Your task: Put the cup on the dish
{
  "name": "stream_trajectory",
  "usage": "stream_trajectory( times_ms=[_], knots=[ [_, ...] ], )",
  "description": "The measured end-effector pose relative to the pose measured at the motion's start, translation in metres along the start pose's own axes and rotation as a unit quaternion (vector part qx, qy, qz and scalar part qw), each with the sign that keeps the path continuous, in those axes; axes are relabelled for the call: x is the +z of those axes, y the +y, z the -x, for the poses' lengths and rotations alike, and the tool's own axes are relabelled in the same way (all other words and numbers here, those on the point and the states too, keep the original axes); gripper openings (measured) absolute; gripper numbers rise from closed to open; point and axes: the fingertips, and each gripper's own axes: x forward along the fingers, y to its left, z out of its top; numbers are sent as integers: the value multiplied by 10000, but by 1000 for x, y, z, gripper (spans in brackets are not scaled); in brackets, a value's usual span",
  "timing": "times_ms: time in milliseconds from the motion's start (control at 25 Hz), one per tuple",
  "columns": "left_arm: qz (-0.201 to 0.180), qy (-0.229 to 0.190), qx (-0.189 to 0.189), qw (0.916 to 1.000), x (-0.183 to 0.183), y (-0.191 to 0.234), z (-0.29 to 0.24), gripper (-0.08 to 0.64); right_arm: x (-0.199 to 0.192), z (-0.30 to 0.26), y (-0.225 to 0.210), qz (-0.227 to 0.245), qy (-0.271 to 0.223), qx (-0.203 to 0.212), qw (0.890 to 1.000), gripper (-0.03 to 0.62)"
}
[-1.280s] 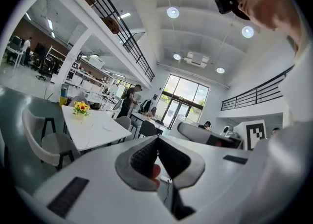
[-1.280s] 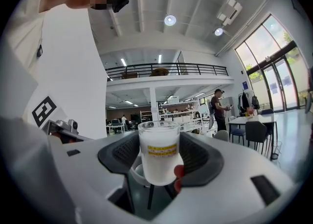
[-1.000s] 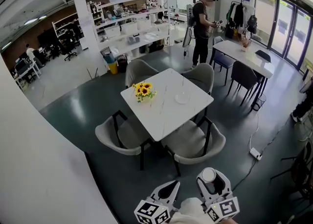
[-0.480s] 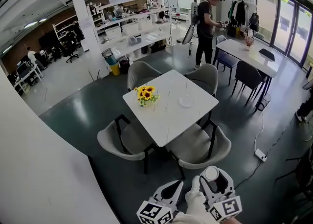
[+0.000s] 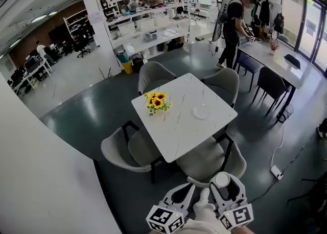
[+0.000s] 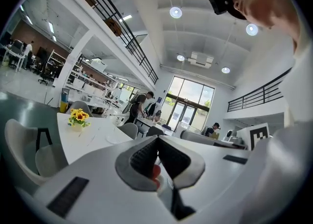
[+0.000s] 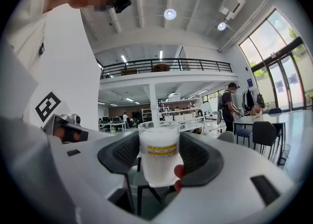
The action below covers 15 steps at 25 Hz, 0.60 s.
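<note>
Overhead, both grippers sit low at the near edge of the head view, over dark green floor, well short of the white bench (image 5: 179, 131).

Right gripper (image 5: 223, 184): fingers pinched on the cup (image 5: 222, 179), one pad on each side of its wall. In the right gripper view the cup (image 7: 158, 152) stands upright between the fingers, a translucent, milky tumbler with a yellow label band across its middle. Its rim rises clear above the pads and its base hangs below them.

Left gripper (image 5: 189, 188): fingers pressed together at the tips, nothing between them. The left gripper view shows the same, with the two dark ribbed pads meeting at a point (image 6: 157, 140).

The dish (image 5: 201, 111) lies far ahead of the right fingers, out on the bench, toward its right-hand side. It is pale and shallow, with nothing on it. From the left gripper view the dish (image 6: 117, 139) shows just beyond the fingertips and to their left.

A small vase of sunflowers (image 5: 157, 101) stands on the bench, ahead of the left fingers and left of the dish, well apart from it. Grey chairs (image 5: 122, 151) ring the bench on all four sides.

Far beyond the fingers, a person in dark clothes (image 5: 236, 21) stands at another bench by the windows.
</note>
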Motion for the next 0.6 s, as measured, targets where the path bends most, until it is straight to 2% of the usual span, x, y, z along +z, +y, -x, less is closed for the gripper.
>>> stream_trajectory(
  times_ms=[400, 600],
  knots=[
    [16, -153, 573, 9982, 36, 37, -93, 3, 18, -87, -67, -67, 22, 568, 9984, 253],
    [-8, -263, 778, 9966, 57, 41, -142, 3, 32, -117, -106, -69, 22, 760, 9971, 253]
  ],
)
